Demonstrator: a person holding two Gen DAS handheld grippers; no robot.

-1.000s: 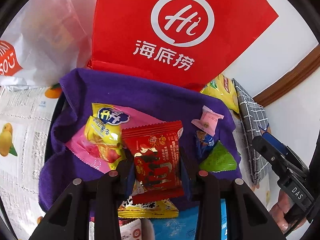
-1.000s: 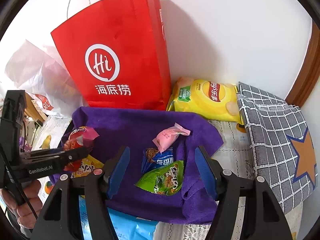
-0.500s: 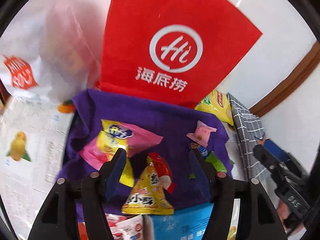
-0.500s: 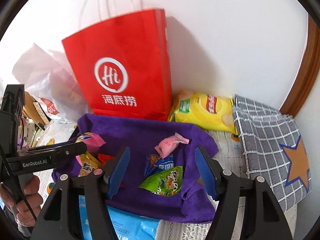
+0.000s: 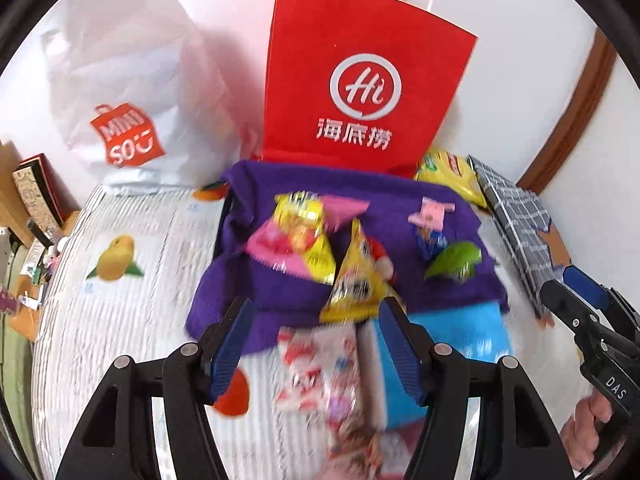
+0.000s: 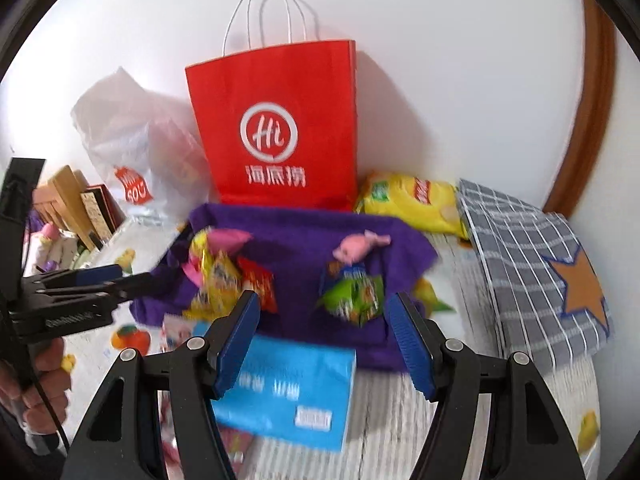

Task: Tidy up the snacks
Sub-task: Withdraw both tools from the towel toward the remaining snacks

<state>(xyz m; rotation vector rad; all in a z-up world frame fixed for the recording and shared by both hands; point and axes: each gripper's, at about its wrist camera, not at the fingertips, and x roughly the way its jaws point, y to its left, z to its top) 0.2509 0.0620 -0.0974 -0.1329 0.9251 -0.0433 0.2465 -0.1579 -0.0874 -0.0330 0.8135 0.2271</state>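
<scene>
On the left stands a white plastic bag (image 5: pixel 120 92) against the wall. Next to it is a tall red paper bag (image 5: pixel 360 80). In front of the red bag lies a purple cloth (image 5: pixel 276 292) with the snacks on it.

The left gripper (image 5: pixel 316 344) held a red snack packet (image 6: pixel 260 284) a second ago. Its jaws have just been opening, and now nothing is between them. They stand about half open. The red packet now lies on the purple cloth, tucked beside a yellow packet (image 5: pixel 356 280) and a pink and yellow packet (image 5: pixel 296 232). So one more snack has joined the pile on the left side of the cloth. The left gripper has pulled back and up, so more of the room shows now.

Further right on the cloth sit a small pink candy (image 6: pixel 356 246), a little blue packet (image 5: pixel 430 240) and a green packet (image 6: pixel 354 294). They have not moved.

The right gripper (image 6: pixel 324 336) is about half open too, and it holds nothing. It has backed away as well. A blue box (image 6: pixel 288 392) lies under it, near the front edge of the cloth.

On the far right a yellow chip bag (image 6: pixel 412 204) and a grey checked cloth (image 6: pixel 532 264) lie off the purple cloth.

I think this drop is done, and the next snack is likely the red and white packet (image 5: pixel 324 364) near the left gripper.
</scene>
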